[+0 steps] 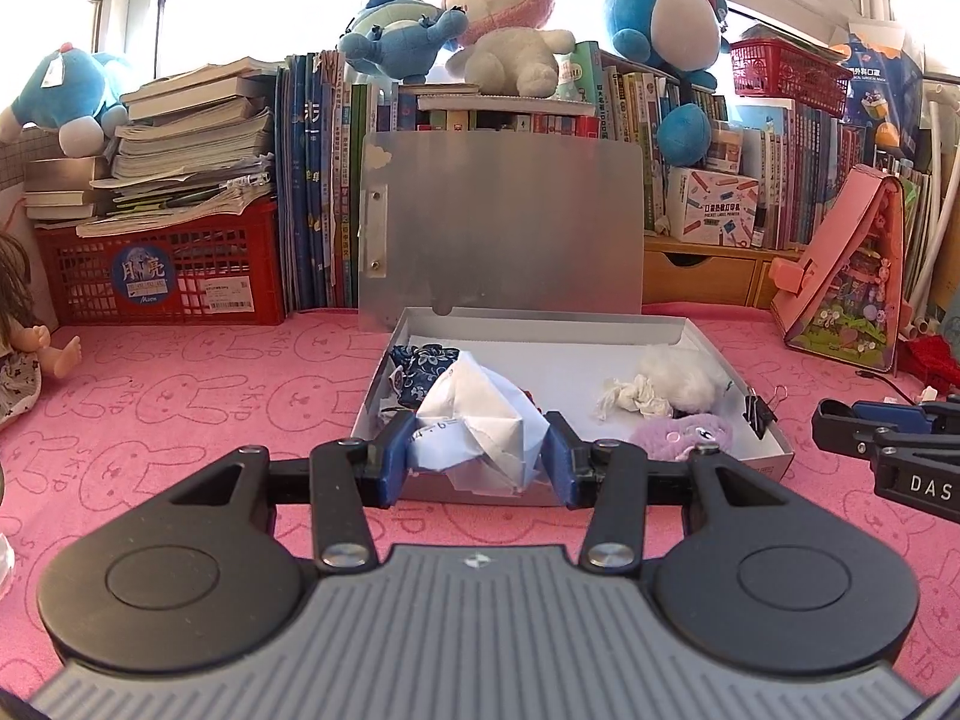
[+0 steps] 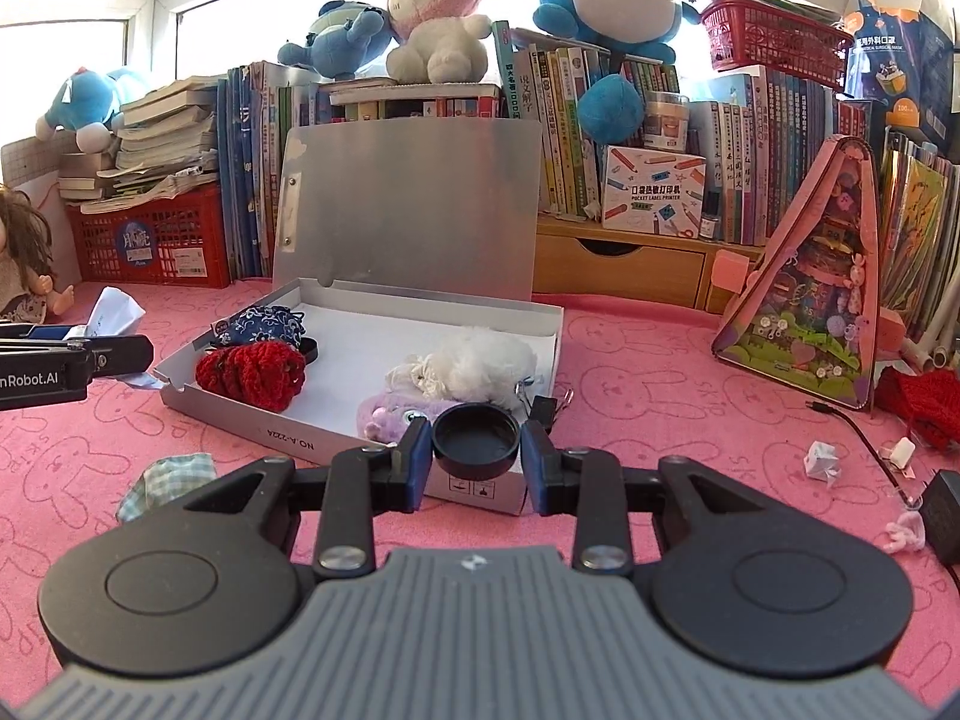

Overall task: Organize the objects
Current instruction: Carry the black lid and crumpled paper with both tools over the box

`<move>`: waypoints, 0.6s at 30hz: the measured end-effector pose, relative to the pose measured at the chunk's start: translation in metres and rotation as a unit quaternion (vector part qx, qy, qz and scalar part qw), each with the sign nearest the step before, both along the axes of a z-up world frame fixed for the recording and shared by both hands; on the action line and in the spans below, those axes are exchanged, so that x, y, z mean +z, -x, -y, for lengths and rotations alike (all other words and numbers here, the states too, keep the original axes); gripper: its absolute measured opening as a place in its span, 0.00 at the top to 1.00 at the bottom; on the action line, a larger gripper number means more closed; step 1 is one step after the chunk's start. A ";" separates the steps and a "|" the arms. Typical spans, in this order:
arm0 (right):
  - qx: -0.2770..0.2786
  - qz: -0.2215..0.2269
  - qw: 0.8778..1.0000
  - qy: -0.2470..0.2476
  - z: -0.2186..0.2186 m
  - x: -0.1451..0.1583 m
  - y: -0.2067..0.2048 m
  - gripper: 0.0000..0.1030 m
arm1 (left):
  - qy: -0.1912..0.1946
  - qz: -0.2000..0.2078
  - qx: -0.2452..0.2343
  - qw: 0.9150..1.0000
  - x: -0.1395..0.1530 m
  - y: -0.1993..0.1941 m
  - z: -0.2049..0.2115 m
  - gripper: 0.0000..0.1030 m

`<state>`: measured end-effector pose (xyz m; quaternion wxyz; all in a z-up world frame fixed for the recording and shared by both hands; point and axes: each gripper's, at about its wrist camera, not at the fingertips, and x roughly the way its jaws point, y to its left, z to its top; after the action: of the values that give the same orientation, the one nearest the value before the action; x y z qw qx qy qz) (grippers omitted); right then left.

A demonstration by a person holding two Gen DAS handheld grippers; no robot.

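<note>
An open grey box (image 1: 774, 450) (image 2: 240, 414) lies on the pink mat, lid up. It holds a blue patterned cloth (image 1: 423, 363) (image 2: 267, 324), a red knit piece (image 2: 255, 375), white fluff (image 1: 678, 381) (image 2: 480, 363) and a purple plush (image 1: 684, 435) (image 2: 390, 414). My left gripper (image 1: 477, 459) is shut on a crumpled white paper (image 1: 474, 414) at the box's near edge; the paper also shows in the right wrist view (image 2: 114, 312). My right gripper (image 2: 477, 459) is shut on a black round lid (image 2: 476, 441) at the box's near right corner.
A black binder clip (image 1: 759, 414) sits on the box's right rim. A plaid cloth (image 2: 168, 477), small white paper bits (image 2: 822, 459), a black cable (image 2: 864, 438) and a red knit item (image 2: 924, 402) lie on the mat. A pink triangular case (image 2: 810, 312), a doll (image 2: 24, 264), red crate (image 1: 162, 270) and books ring the mat.
</note>
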<state>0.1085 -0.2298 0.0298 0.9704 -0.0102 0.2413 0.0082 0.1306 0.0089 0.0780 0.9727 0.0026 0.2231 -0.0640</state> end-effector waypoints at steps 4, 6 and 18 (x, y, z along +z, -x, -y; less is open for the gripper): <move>-0.004 -0.006 1.000 0.000 0.000 0.002 -0.014 0.64 | 0.005 -0.001 -0.001 1.000 0.002 -0.016 0.001 0.50; -0.005 -0.007 1.000 0.002 -0.001 0.003 -0.019 0.64 | 0.008 -0.001 -0.002 1.000 0.003 -0.022 0.001 0.50; -0.004 -0.010 1.000 0.012 -0.004 0.007 -0.043 0.64 | 0.014 0.000 -0.014 1.000 0.008 -0.052 0.005 0.50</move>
<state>0.1515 -0.2262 0.0365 0.9678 -0.0203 0.2509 0.0016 0.1824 0.0044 0.0856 0.9716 -0.0080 0.2221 -0.0808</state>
